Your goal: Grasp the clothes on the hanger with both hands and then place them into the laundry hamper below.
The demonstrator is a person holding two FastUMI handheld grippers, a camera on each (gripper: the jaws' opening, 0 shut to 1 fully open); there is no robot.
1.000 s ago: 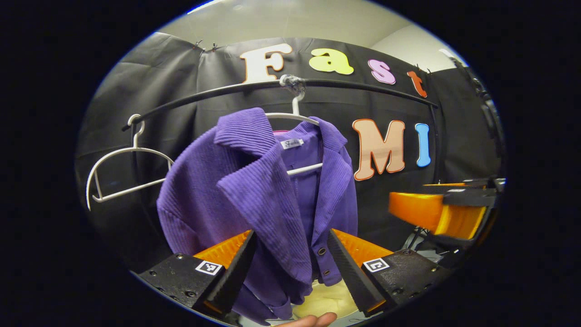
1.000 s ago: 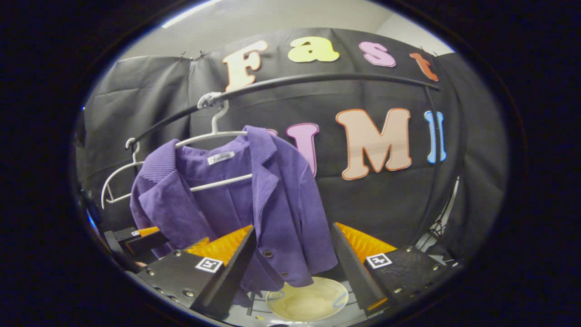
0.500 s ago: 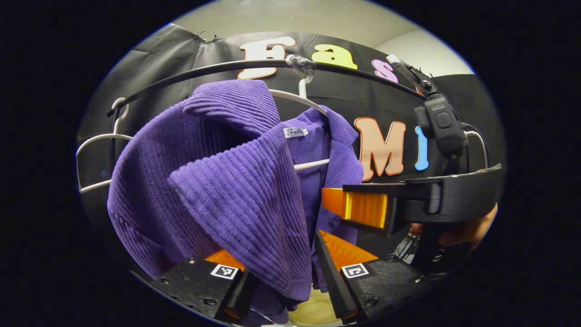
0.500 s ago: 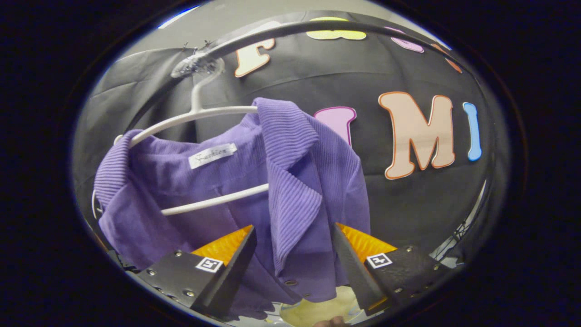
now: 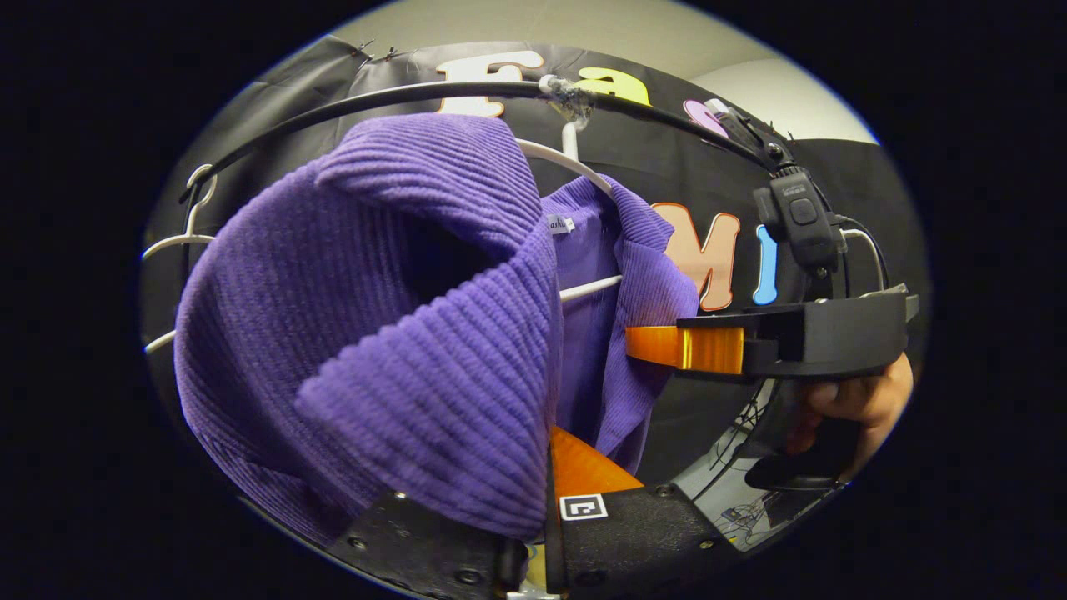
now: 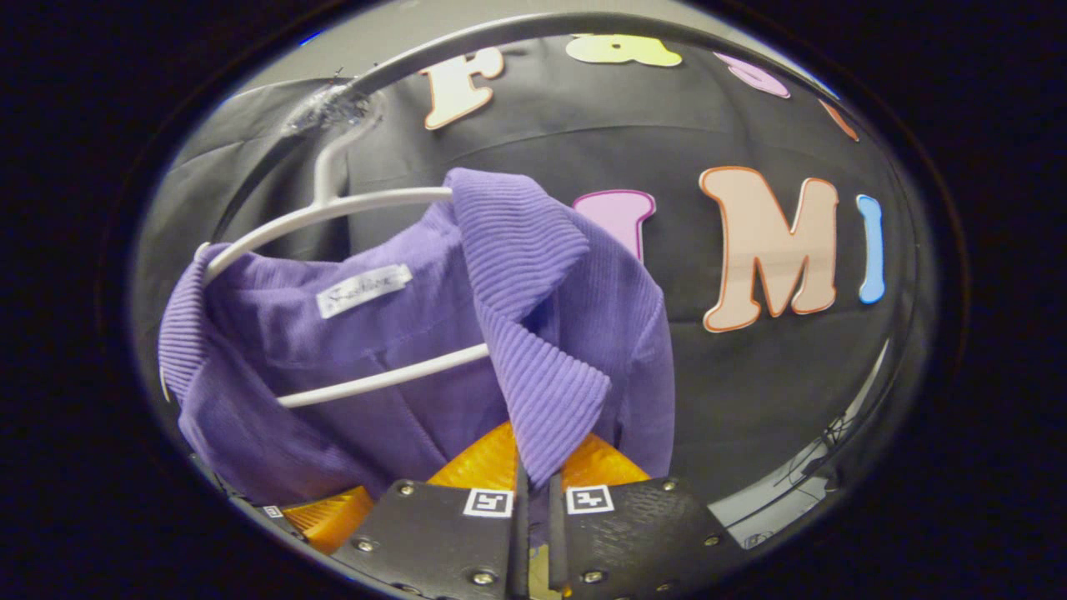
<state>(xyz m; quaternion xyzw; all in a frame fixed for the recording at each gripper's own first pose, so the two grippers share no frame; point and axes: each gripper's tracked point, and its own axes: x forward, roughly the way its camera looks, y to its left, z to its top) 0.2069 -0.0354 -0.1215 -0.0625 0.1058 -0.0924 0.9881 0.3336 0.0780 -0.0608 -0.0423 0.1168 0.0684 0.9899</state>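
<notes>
A purple ribbed jacket (image 5: 375, 317) hangs on a white hanger (image 5: 575, 171) hooked over a black rail (image 5: 375, 100). In the left gripper view its near lapel is close up, and my left gripper (image 5: 538, 517) is shut on the lapel's lower edge. My right gripper (image 5: 642, 344), held by a hand (image 5: 859, 400), reaches in from the right and touches the jacket's other front. In the right gripper view the jacket (image 6: 400, 333) drapes over the hanger (image 6: 367, 204), and my right gripper (image 6: 533, 475) is shut on the tip of the far lapel (image 6: 542, 392).
A second, bare white hanger (image 5: 167, 242) hangs at the rail's left end. The rail (image 6: 517, 29) curves overhead in the right gripper view. The black cloth wall stands close behind. Cables (image 5: 733, 512) lie on the floor at the lower right.
Both grippers moved in and upward to the jacket. Their fingers, open a second ago, have shut, each on a lapel. The jacket looms larger in both views.
</notes>
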